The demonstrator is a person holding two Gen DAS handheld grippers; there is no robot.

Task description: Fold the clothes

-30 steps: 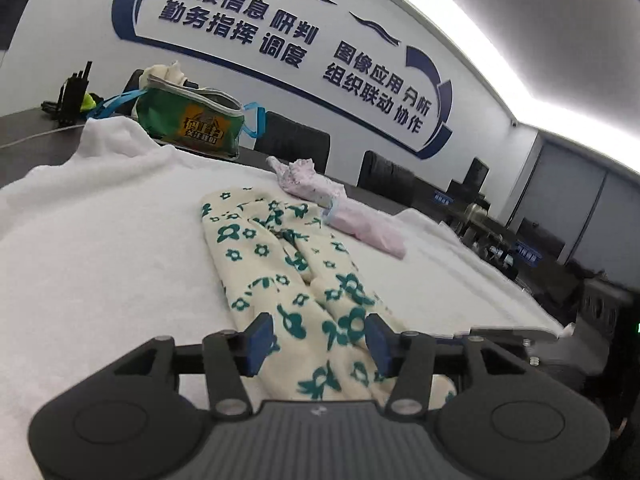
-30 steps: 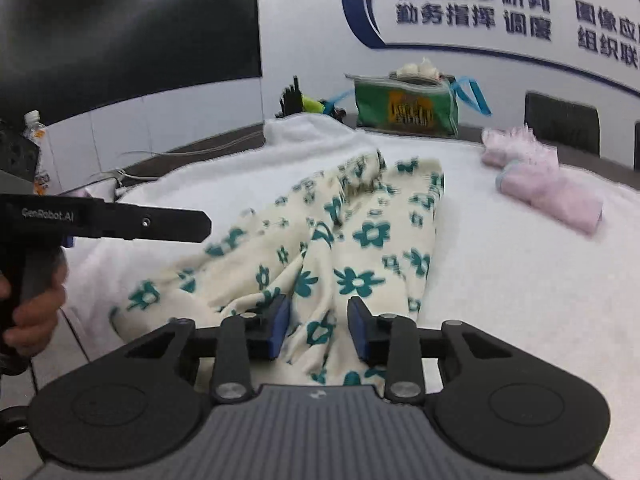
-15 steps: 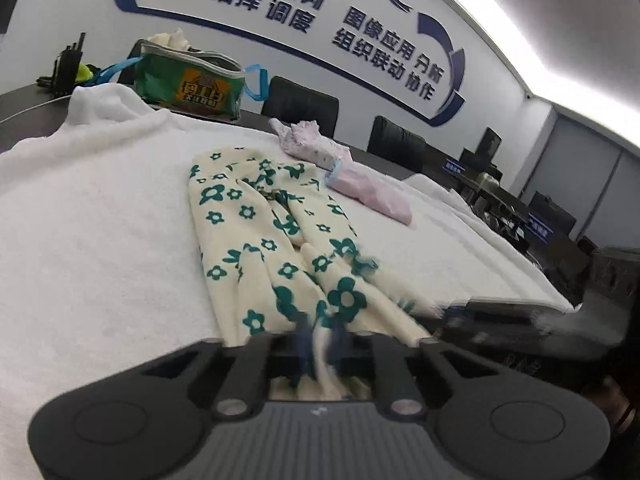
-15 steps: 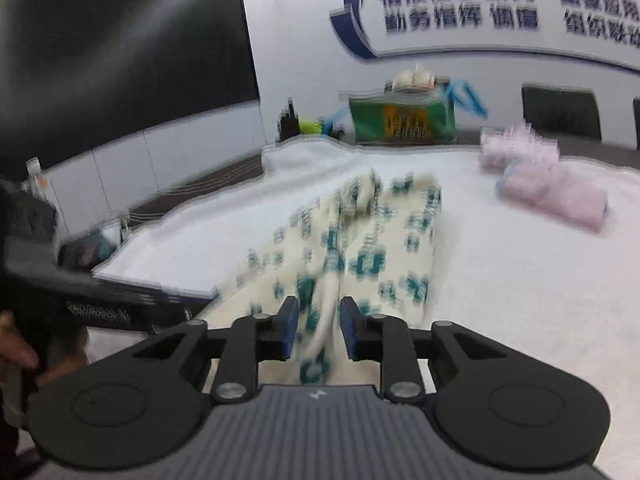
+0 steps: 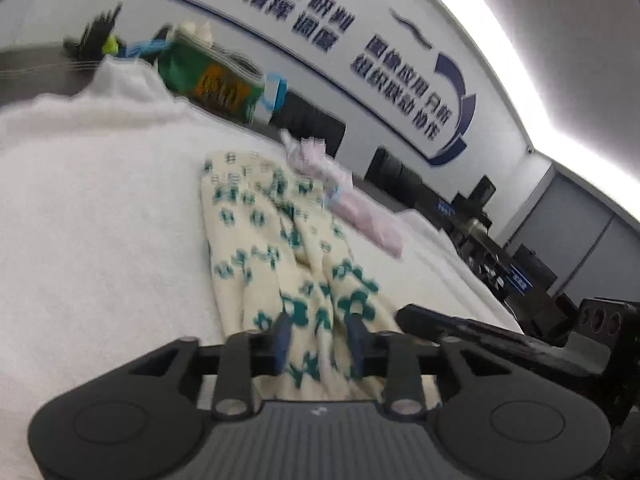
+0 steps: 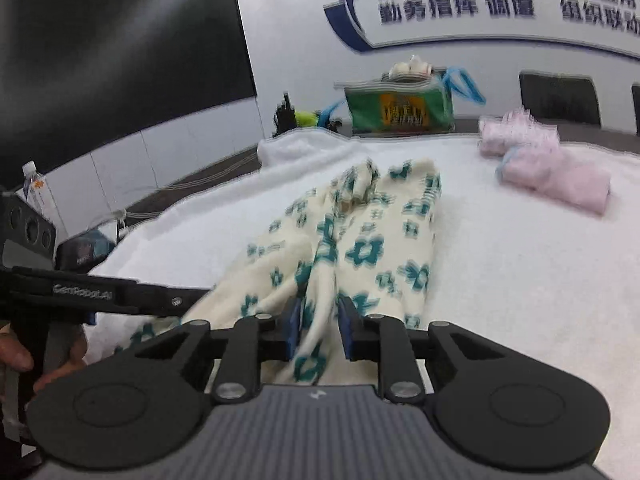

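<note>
left claw (image 5: 319, 340): I see it low at the near end of the floral garment (image 5: 280, 248). Jaws have just been opening, and cloth is bunched in the gap between the blue pads. Frame is blurred, so I can't tell if the pads press on it or stand off.
floral garment: cream with teal flowers, lying lengthwise on the white towel (image 5: 100, 220) that covers the surface. Far end points at the wall, near end is gathered at both claws. Creased down the middle in both views.
right claw (image 6: 318, 330): clenched on the garment's near edge. A fold of the floral cloth runs up between the blue pads and they pinch it.
left hand (image 6: 24, 360): in the right wrist view I see fingers wrapped on the other tool's grip at the far left. Its black bar marked GenRobot.AI reaches in toward the garment.
pink clothes (image 6: 548, 174): rolled bundle on the towel, right of the garment and further back, well apart from both claws.
green bag (image 6: 400, 108): stands at the far edge of the surface behind the garment, blue handles showing, something pale on top.
water bottle (image 6: 38, 192): far left of the right wrist view, off the towel.
</note>
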